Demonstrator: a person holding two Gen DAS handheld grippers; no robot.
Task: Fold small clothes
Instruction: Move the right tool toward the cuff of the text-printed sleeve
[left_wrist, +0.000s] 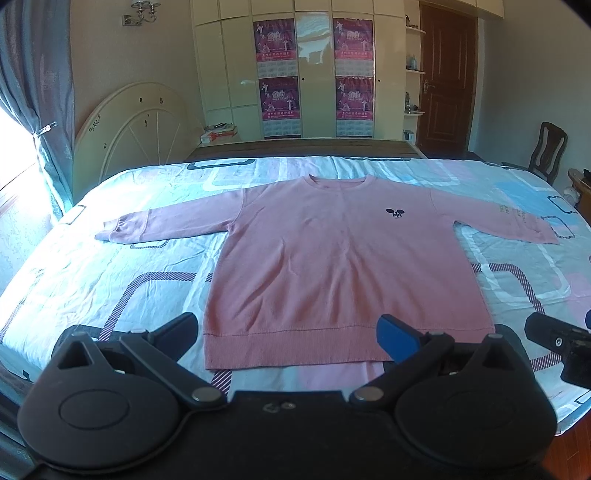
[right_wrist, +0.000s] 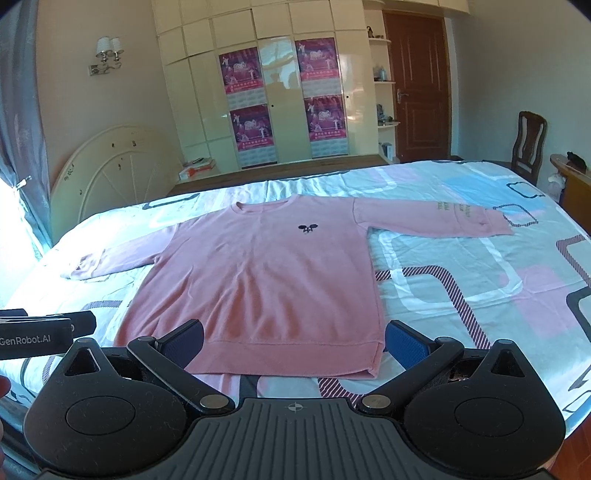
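A pink long-sleeved sweatshirt (left_wrist: 332, 258) lies flat, front up, on the bed, both sleeves spread out and the hem toward me; it also shows in the right wrist view (right_wrist: 258, 280). It has a small dark logo (left_wrist: 395, 212) on the chest. My left gripper (left_wrist: 291, 332) is open and empty, held just above the hem. My right gripper (right_wrist: 295, 341) is open and empty, also over the hem, its blue fingertips (right_wrist: 406, 345) near the hem's right corner. The right gripper's body shows at the right edge of the left wrist view (left_wrist: 561, 347).
The bed has a patterned sheet (left_wrist: 110, 266) of pale blue, pink and white. A cream headboard (left_wrist: 133, 129) stands at the left, a wardrobe with posters (left_wrist: 314, 74) behind, a brown door (left_wrist: 447, 77) and a wooden chair (left_wrist: 546, 151) at the right.
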